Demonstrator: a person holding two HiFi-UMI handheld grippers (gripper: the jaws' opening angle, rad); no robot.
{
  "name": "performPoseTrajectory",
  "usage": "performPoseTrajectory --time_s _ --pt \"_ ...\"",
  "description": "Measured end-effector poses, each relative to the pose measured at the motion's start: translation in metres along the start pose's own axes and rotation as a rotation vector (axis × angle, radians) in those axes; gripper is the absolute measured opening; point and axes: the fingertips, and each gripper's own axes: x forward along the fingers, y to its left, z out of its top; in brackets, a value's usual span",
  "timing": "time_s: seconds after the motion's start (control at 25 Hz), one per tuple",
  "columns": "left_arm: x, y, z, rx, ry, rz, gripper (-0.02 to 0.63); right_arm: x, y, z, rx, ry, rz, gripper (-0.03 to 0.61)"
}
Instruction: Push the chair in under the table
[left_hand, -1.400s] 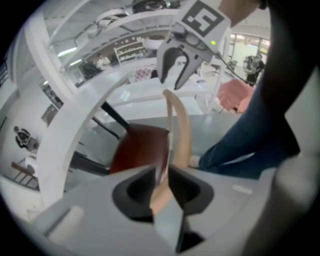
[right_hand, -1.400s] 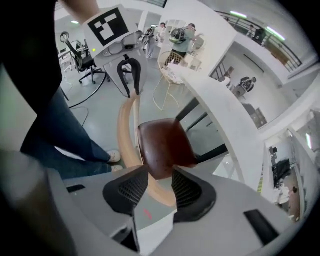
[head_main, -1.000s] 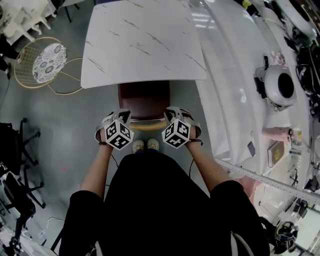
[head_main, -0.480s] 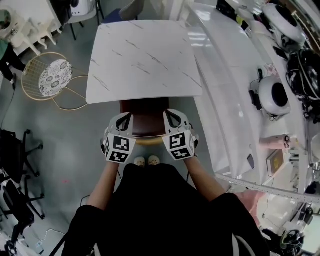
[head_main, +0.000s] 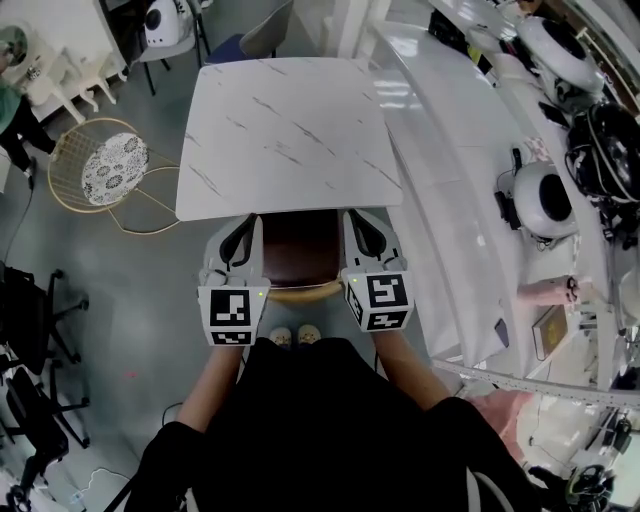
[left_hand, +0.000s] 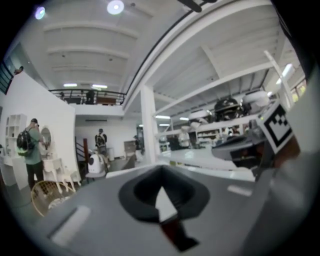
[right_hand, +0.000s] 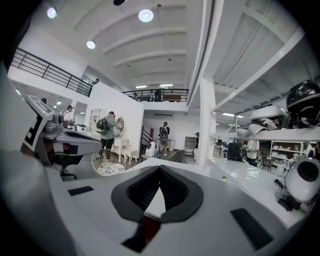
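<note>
- Your left gripper (head_main: 242, 235) and your right gripper (head_main: 362, 232) are at the lower centre of the head view. One is just beside each side of the chair (head_main: 298, 248); whether they touch it cannot be told.
- In both gripper views the jaws are together at the tips, with nothing clamped between them.
- The dark red seat of the chair lies partly under the near edge of the marble table (head_main: 285, 120).
- The gold back rim (head_main: 300, 291) is outside the table, between your two grippers.

Head view: high overhead, facing steeply down onto the marble table (head_main: 290, 130).
Gripper views: low, near-level, looking across the same table.
</note>
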Motion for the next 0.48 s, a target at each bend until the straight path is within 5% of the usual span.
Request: performPoseTrajectory --time_s 0.48 --pt "-0.01 0.005 0.026 -0.015 -0.057 0.019 0.009 -0.011 0.0 0.032 0.0 -0.076 -0.016 0.02"
